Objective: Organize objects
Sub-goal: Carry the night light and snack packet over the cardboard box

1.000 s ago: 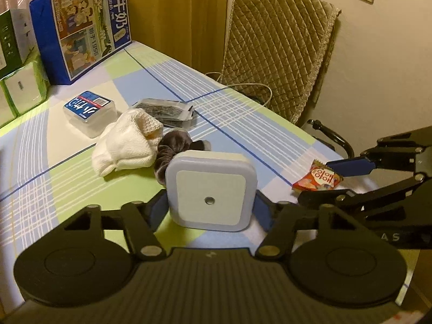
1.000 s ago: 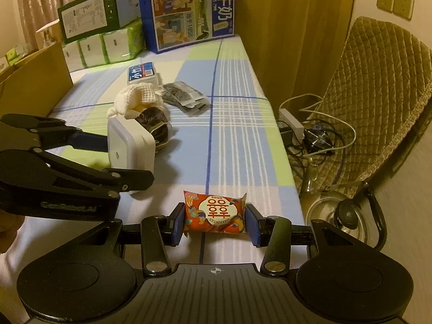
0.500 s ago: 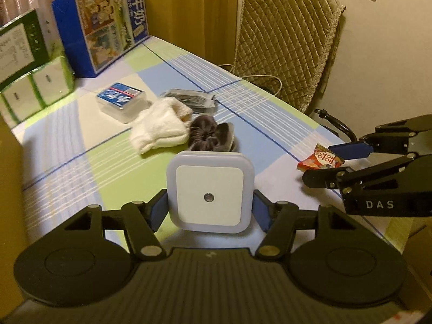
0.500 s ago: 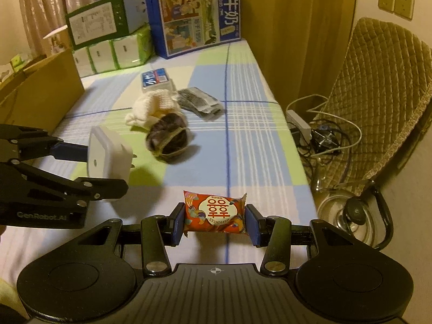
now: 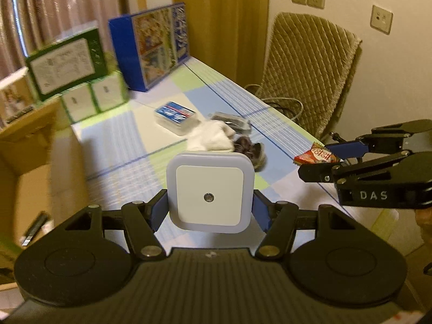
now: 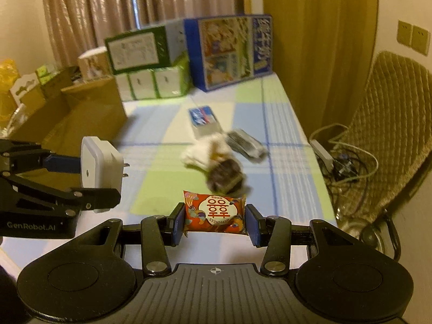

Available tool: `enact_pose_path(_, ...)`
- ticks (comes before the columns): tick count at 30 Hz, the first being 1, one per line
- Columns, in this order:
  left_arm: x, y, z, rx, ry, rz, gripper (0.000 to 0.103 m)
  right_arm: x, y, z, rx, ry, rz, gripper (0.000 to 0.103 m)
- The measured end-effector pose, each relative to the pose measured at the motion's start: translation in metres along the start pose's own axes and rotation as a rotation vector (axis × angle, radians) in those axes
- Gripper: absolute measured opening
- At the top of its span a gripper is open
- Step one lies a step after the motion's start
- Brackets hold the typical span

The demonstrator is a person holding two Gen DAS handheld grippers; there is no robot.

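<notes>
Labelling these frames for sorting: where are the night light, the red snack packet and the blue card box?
night light (image 5: 210,192), left wrist view, front face.
red snack packet (image 6: 216,210), right wrist view, printed front.
blue card box (image 5: 175,113), left wrist view, lid.

Dim warm indoor light, yellowish cast. Fisheye bends edges, dark corners. Motion blur smears far boxes (image 5: 67,62) and cloth pile (image 6: 213,156); near night light (image 5: 210,192) sharp.
</notes>
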State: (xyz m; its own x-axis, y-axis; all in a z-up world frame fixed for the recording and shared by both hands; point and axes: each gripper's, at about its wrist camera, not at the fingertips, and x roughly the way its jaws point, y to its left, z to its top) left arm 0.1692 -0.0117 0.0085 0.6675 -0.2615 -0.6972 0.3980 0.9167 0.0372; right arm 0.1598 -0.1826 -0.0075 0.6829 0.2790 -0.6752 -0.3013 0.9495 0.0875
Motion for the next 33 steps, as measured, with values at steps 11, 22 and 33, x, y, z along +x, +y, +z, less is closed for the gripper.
enact_pose_path(11,-0.084,0.061,-0.013,-0.047,-0.054,0.100,0.060,-0.019,0.083,0.029,-0.079,-0.059,0.128,0.043)
enact_pose_path(22,-0.147,0.152,-0.045,-0.109,-0.040,0.248,0.060,-0.011,0.180,0.054,-0.175,-0.086,0.258,0.043)
enact_pose_path(33,-0.143,0.214,-0.059,-0.131,0.020,0.312,0.060,0.021,0.230,0.067,-0.211,-0.065,0.298,0.043)
